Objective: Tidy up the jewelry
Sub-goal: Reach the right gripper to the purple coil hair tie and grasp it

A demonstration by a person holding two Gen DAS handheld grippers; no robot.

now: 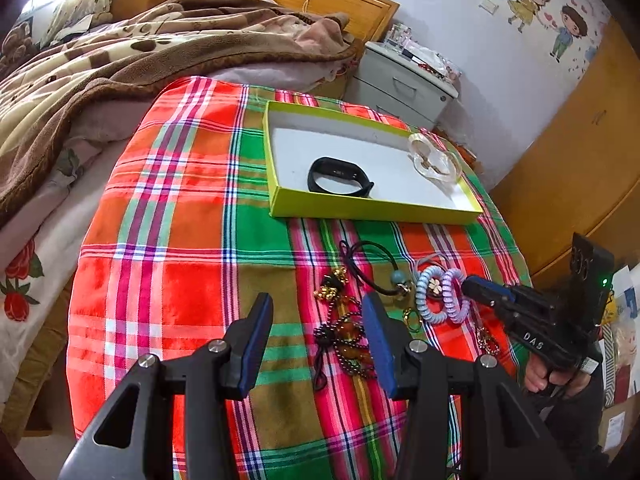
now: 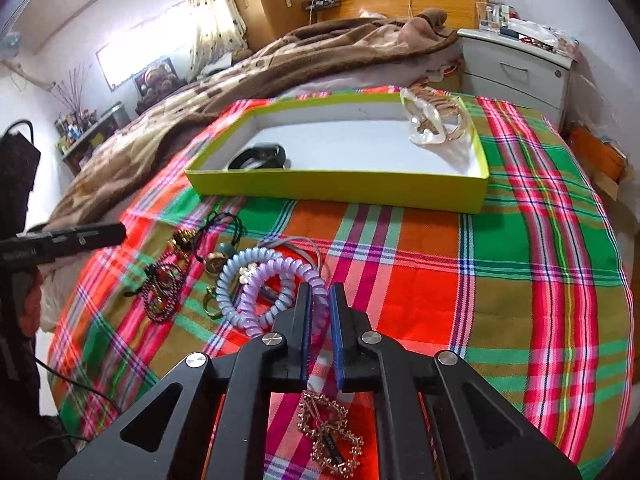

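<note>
A yellow-green box (image 1: 372, 212) (image 2: 340, 192) on the plaid cloth holds a black band (image 1: 340, 176) (image 2: 258, 156) and a clear bangle (image 1: 434, 160) (image 2: 434, 124). Loose jewelry lies in front of it: a dark bead bracelet (image 1: 346, 340) (image 2: 162, 292), a black cord necklace (image 1: 372, 268), a blue coil tie (image 1: 430, 296) (image 2: 236, 280) and a purple coil tie (image 1: 454, 294) (image 2: 280, 280). My left gripper (image 1: 318, 340) is open above the beads. My right gripper (image 2: 320, 320) (image 1: 474, 286) is shut on the purple coil tie. A gold chain (image 2: 328, 428) lies under it.
The plaid cloth (image 1: 180, 240) covers a round surface beside a bed with a brown blanket (image 1: 120, 60). A grey nightstand (image 1: 404, 84) (image 2: 516, 68) stands behind the box. A wooden cabinet (image 1: 568, 160) is at the right.
</note>
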